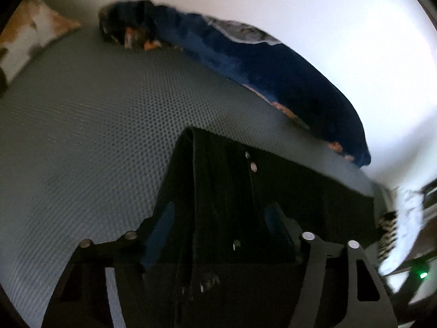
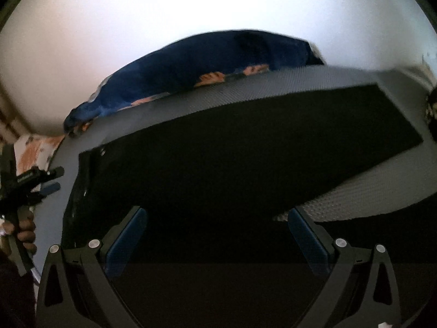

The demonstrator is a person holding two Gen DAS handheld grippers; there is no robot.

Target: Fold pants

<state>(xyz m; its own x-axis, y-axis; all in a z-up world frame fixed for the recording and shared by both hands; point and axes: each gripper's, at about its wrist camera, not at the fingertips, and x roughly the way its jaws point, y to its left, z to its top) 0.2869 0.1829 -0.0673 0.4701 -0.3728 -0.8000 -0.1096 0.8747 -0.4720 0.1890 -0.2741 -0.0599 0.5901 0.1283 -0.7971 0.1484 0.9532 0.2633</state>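
Black pants (image 2: 245,147) lie flat on the grey bed. The left tool (image 1: 221,218) straddles their waistband, half-spread, not visibly gripping. The right tool (image 2: 215,235) gapes wide above the cloth, empty.

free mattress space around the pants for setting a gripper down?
Bare grey mattress lies between the black pants and the patterned pillow. A thin strip runs between the pants and the blue blanket. It is crowded along the blanket by the wall.

Black pants (image 2: 245,147) on grey dimpled mat (image 1: 95,125); navy blanket (image 2: 191,65) with orange print.
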